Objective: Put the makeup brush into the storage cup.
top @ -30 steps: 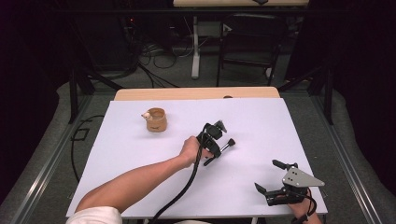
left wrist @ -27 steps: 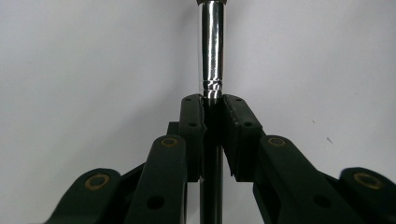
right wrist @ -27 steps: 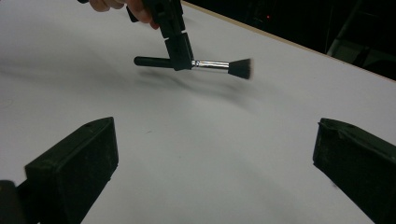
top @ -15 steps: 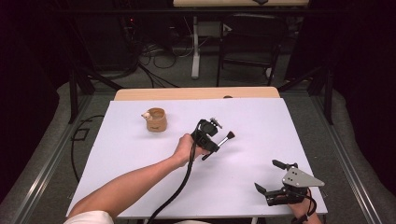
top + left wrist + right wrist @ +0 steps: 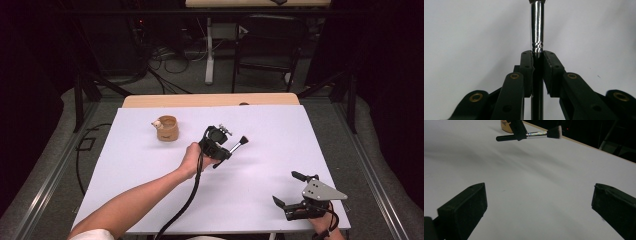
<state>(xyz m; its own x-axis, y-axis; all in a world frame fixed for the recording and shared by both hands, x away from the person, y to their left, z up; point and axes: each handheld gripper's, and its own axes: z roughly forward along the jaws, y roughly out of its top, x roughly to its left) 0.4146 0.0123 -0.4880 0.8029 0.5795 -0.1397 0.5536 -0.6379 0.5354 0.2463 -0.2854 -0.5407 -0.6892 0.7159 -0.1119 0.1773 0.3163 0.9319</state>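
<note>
A makeup brush [image 5: 243,140] with a black handle, shiny metal ferrule and dark bristles is held above the middle of the white table [image 5: 280,130]. My left gripper [image 5: 225,151] is shut on its handle. In the left gripper view the jaws of that gripper [image 5: 537,58] clamp the handle just below the ferrule of the brush [image 5: 537,27]. My right gripper [image 5: 295,192] rests open near the table's front right corner. In the right gripper view its jaws [image 5: 539,205] stand wide apart over bare table, and the brush [image 5: 537,134] hangs level farther off.
A small wooden cup [image 5: 168,129] with a pale object at its rim stands at the back left of the table; the cup [image 5: 505,126] is just behind the brush in the right gripper view. A black cable [image 5: 187,200] trails from the left gripper toward the front edge.
My left gripper has carried the brush a little to the left and farther from the person, toward the wooden cup. The right gripper has stayed where it was.
</note>
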